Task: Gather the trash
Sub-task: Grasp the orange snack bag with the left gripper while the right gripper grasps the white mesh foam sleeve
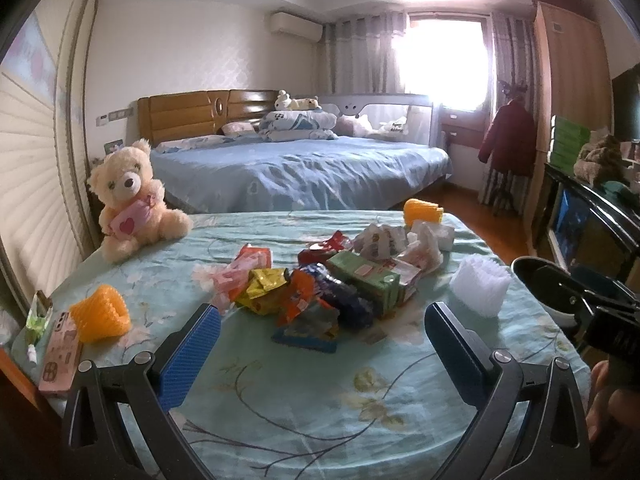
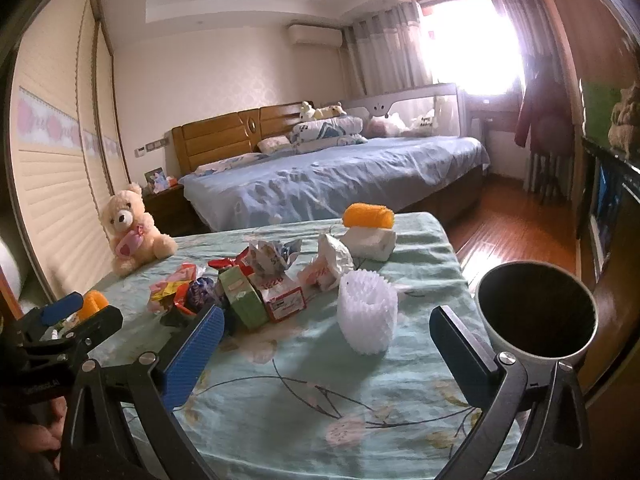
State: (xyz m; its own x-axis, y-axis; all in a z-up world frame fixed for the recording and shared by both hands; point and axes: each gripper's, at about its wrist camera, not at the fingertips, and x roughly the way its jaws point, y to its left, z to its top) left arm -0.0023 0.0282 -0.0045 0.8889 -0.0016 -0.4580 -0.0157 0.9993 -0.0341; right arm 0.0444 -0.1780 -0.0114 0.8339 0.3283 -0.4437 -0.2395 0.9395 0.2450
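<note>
A pile of trash lies mid-table: coloured snack wrappers (image 1: 288,296), a green carton (image 1: 364,280) (image 2: 240,300), a red-and-white box (image 2: 280,298), crumpled white paper (image 1: 424,240) (image 2: 336,256). A white foam net (image 1: 480,286) (image 2: 368,316) and two orange foam nets (image 1: 102,314) (image 1: 422,210) lie around it. My left gripper (image 1: 320,344) is open and empty just short of the wrappers. My right gripper (image 2: 326,344) is open and empty near the white net. A dark bin (image 2: 536,316) stands at the table's right edge.
The table has a green floral cloth (image 1: 304,392). A teddy bear (image 1: 128,200) sits at its far left corner. A pink phone (image 1: 60,352) lies at the left edge. A bed (image 1: 300,168) stands behind, a dark cabinet (image 1: 592,216) to the right.
</note>
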